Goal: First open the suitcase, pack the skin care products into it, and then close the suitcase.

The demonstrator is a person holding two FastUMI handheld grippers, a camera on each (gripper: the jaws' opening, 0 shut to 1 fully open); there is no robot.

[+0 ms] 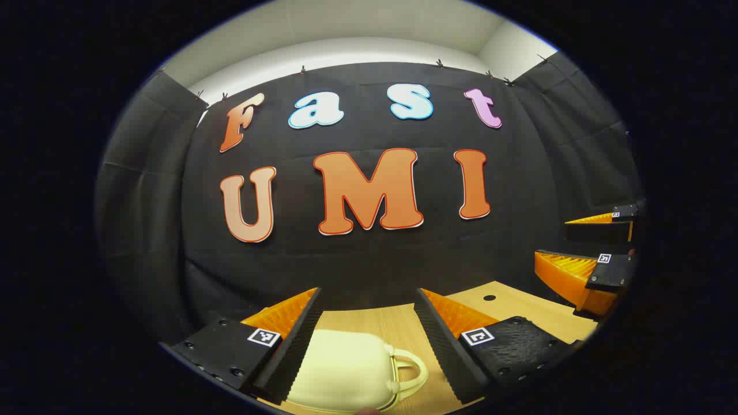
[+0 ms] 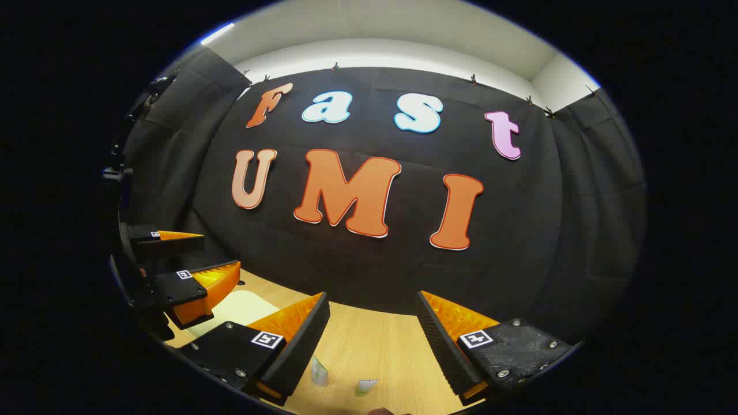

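Creamy-yellow suitcase (image 1: 351, 372) sits low in the frame on the table (image 1: 375, 323), closed. It looks hard and smooth; I would grab its loop handle (image 1: 412, 372). My fingers (image 1: 277, 340) are wide apart, empty, both hands.

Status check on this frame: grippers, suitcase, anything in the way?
Left gripper open, above closed pale suitcase. Right gripper open, empty, over wooden table. Small skin care items below it. Nothing blocking.

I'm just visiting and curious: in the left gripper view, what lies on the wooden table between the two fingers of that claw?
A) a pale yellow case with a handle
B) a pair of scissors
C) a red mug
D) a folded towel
A: a pale yellow suitcase with a handle rests on the table, below the open left claw.
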